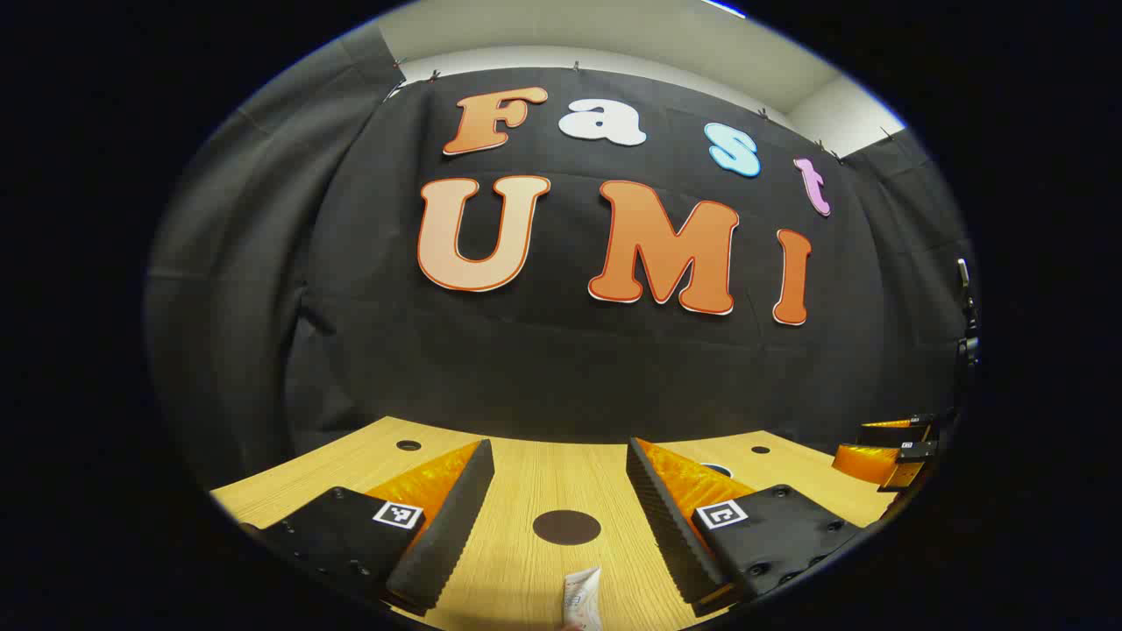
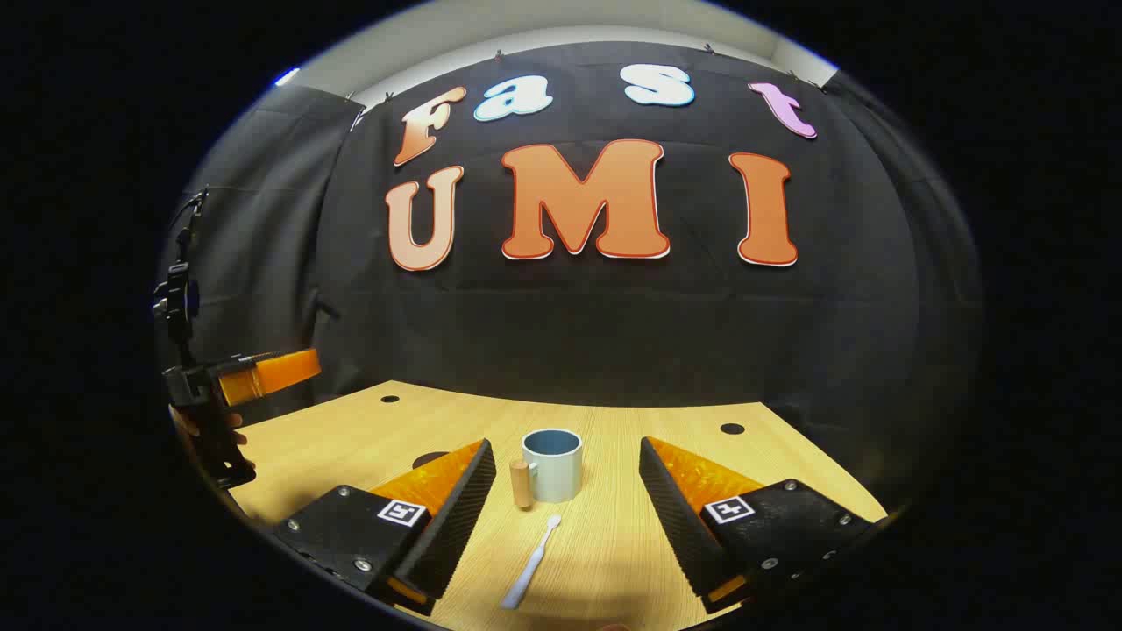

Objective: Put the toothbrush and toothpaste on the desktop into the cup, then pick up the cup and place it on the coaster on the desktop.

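Broadly, the wooden desktop spreads under both tools, and nothing has gone into the cup yet by the look of it. In the right gripper view the cup, with a wooden handle on its left side, stands upright and empty-looking straight ahead of the right gripper, framed between its two fingers, which stand wide apart and hold nothing. Nearer than the cup, the toothbrush lies flat on the wood in the gap between those fingers; its long axis runs almost along the gripper's own line of sight, tilted a little, the far end pointing toward the cup and stopping just short of it. In the left gripper view the left gripper is likewise spread open and empty, low over the desktop, with the dark round coaster lying flat between its fingers and the crimped end of the toothpaste poking up from the bottom edge, just nearer than the coaster. So I judge the right hand better placed for the brush, the left for the tube. The lengthwise lie of the brush suggests a turned or crosswise pinch.
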### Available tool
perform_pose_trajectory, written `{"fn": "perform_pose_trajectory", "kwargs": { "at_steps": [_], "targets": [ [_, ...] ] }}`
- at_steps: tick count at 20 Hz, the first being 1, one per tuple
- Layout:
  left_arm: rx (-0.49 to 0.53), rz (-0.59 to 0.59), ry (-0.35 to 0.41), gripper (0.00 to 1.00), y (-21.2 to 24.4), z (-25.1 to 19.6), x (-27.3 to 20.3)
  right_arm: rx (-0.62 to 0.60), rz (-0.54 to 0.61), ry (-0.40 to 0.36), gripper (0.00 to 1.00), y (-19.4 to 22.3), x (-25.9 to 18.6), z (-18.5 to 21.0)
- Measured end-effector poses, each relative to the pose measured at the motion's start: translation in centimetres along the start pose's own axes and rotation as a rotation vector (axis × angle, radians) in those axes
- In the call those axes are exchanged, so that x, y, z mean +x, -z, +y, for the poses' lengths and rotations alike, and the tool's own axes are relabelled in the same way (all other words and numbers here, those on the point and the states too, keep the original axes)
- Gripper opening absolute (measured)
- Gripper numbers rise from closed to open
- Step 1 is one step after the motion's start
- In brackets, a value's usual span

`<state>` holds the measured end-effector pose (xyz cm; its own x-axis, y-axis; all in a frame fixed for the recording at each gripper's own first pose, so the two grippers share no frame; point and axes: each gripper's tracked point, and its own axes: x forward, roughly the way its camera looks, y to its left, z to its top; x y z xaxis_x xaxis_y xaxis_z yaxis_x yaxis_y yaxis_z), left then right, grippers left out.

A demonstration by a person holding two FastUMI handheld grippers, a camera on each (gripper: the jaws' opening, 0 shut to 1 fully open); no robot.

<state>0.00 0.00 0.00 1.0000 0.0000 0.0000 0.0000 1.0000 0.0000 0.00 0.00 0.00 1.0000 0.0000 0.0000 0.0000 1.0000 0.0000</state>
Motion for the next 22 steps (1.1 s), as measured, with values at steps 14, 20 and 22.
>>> {"fn": "perform_pose_trajectory", "kwargs": {
  "at_steps": [14, 20, 22],
  "targets": [
    [0.074, -0.048, -0.001, 0.98, -1.6, -1.4, -0.1, 0.002, 0.006, -0.029, 0.99, -0.4, -0.2, 0.4],
    [0.109, -0.038, 0.022, 0.99, -2.7, -2.1, 0.1, -0.02, 0.084, -0.056, 0.99, -1.0, 0.2, 0.5],
    [0.122, -0.001, 0.039, 0.97, -2.5, -2.7, 0.1, -0.039, 0.127, -0.044, 0.99, -1.0, 0.2, 0.1]
  ]
}}
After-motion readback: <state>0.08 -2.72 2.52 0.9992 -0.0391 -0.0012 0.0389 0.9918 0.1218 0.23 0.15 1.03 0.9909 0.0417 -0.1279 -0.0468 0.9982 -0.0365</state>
